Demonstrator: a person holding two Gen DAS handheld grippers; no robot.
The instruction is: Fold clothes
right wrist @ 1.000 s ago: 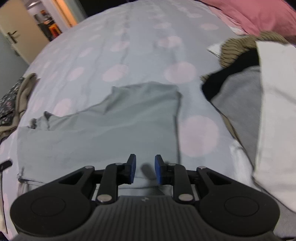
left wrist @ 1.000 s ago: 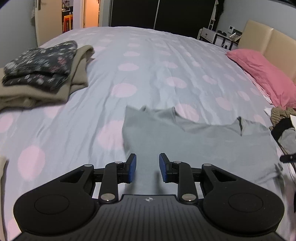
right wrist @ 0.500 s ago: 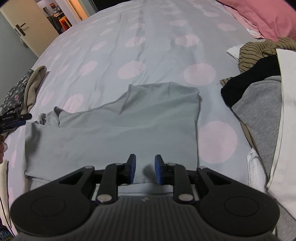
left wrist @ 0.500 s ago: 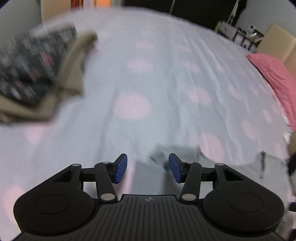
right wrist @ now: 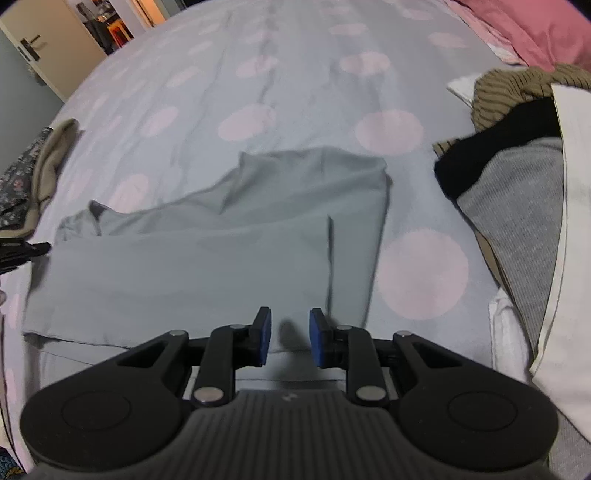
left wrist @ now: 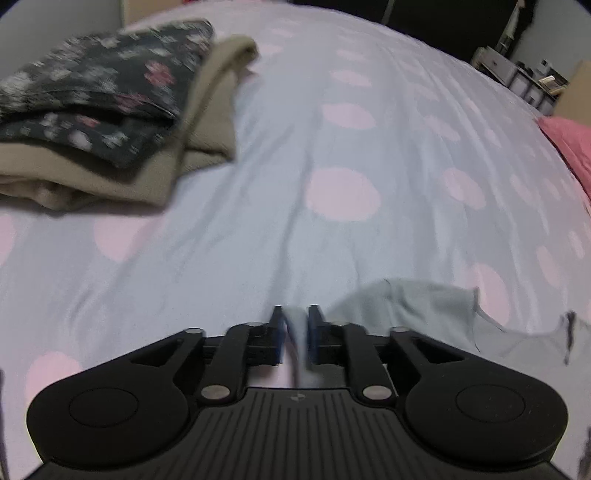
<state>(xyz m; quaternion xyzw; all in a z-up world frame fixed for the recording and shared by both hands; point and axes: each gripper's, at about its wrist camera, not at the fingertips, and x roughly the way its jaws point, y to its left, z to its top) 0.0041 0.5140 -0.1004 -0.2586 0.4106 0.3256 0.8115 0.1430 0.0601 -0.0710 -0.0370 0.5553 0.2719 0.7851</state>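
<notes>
A grey garment [right wrist: 207, 258] lies folded and flat on the dotted bed sheet [right wrist: 295, 92]; its left part shows in the left wrist view [left wrist: 417, 310]. My left gripper [left wrist: 296, 325] is at the garment's left edge, jaws closing. A raised fold of pale cloth stands pinched between its blue pads [left wrist: 280, 332]. Its black tip also pokes in at the far left of the right wrist view [right wrist: 33, 249]. My right gripper [right wrist: 290, 332] hangs over the garment's near edge, open by a narrow gap, with only its shadow on the cloth below.
A folded stack, a dark floral piece [left wrist: 99, 88] on a beige one [left wrist: 207, 122], sits at the left. An unfolded heap of black, grey, striped and white clothes [right wrist: 517, 184] lies on the right. A pink pillow [right wrist: 535, 29] is beyond it.
My left gripper moved left and down from over the garment's middle to its left edge; its jaws widened, then narrowed onto a fold. The right gripper stayed in place.
</notes>
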